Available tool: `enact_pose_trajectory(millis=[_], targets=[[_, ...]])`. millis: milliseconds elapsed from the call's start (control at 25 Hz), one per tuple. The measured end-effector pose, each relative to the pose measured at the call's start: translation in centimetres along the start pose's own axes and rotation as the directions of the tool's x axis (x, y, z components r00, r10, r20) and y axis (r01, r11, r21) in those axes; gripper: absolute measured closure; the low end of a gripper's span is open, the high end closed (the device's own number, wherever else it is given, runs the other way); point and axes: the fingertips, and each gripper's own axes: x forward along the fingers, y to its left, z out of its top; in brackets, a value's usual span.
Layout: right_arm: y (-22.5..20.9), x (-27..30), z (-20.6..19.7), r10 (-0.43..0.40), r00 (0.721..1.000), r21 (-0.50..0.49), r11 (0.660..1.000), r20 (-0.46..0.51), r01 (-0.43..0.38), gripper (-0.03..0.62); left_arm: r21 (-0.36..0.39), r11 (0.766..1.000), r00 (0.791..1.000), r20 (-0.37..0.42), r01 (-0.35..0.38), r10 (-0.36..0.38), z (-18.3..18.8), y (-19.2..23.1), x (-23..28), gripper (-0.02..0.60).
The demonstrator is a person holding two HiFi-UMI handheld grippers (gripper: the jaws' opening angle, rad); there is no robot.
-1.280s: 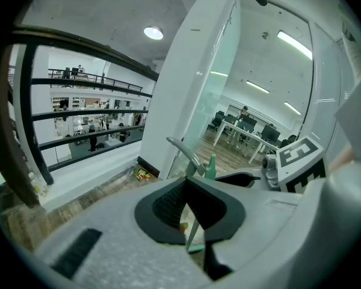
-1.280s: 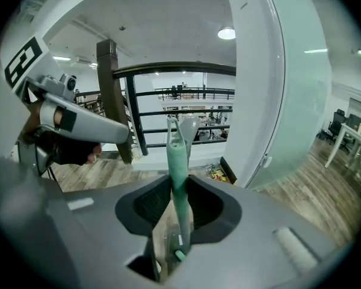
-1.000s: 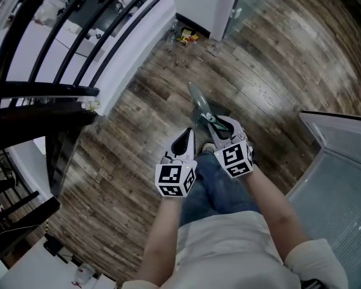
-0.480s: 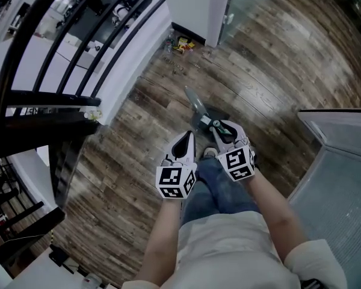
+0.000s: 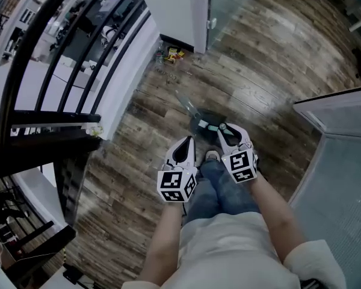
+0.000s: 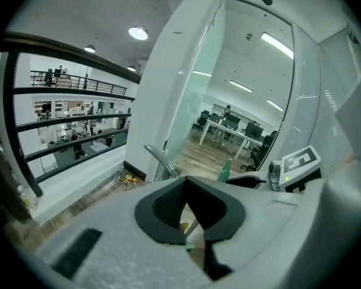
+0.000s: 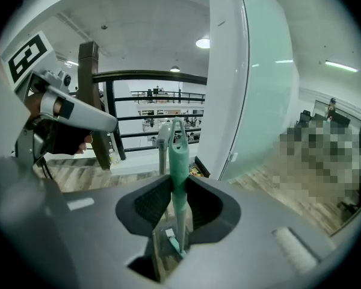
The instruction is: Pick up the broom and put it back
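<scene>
The person wears a white short-sleeved shirt [image 5: 228, 251] and blue jeans [image 5: 219, 188]. The left gripper [image 5: 186, 141] and right gripper [image 5: 224, 129] have pale grey shells, dark inner pads and cubes of black-and-white square markers.

My left gripper [image 5: 186, 143]: jaws together, nothing between. My right gripper [image 5: 225, 130]: jaws clamped on broom handle [image 7: 177, 161]. Both tilted downward, side by side.

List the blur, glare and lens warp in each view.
Head view: wide lens bows the black railing; pale glare on the wood floor. Left gripper view: dark corners, ceiling lamp blown out. Right gripper view: green broom handle sharp; a mosaic patch covers the right.
</scene>
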Motion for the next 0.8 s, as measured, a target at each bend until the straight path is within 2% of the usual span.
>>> enact_pose_trajectory(millis=[400, 800], targets=[[-1.1, -4.5, -0.7, -0.140, 0.990, 0.143, 0.981, 0.029, 0.135, 0.502, 0.063, 0.993, 0.995, -0.024, 0.100, -0.099, 0.1, -2.5, -1.6, 0.575], [0.2, -10.5, 0.6, -0.250, 0.966, 0.196, 0.952, 0.060, 0.234, 0.502, 0.095, 0.978, 0.982, -0.026, 0.187, -0.185, 0.2, -5.3, -4.7, 0.575]])
